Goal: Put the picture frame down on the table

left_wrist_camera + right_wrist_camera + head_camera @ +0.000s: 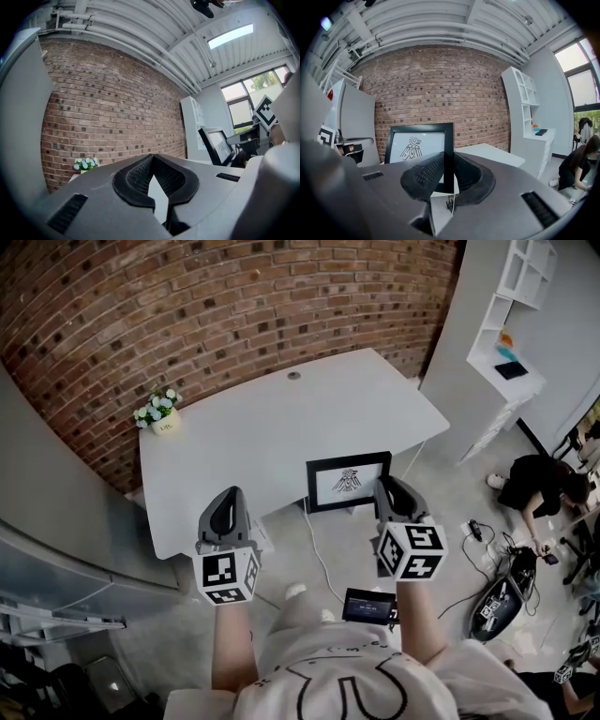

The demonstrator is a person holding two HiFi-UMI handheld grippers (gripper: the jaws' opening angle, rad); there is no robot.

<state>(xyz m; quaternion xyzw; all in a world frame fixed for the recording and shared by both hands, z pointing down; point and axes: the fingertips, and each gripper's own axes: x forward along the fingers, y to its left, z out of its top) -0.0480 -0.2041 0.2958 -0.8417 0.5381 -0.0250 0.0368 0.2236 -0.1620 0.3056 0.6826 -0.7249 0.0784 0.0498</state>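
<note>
While the picture frame (348, 481) hangs upright at the near edge of the white worktop (281, 427), just right of centre in the head view, the task looks roughly half done: the frame is lifted and close to the worktop but not yet set down. The right tongs (386, 486) are clamped on the frame's right-hand edge, with the black moulding pinched between both pads and the bird print (411, 149) facing the person. The left tongs (230, 495), lower left of centre, are closed tip to tip on nothing and take no part in the hold. The frame's lower edge shows over the floor (450, 512) rather than the worktop, so it appears to rest on no surface. Judged still to do: bring it over the bare worktop, lower it and let go. 1 pot of white flowers (159, 414) stands at the worktop's far left corner, well apart from the frame, against the brick wall (234, 306).
</note>
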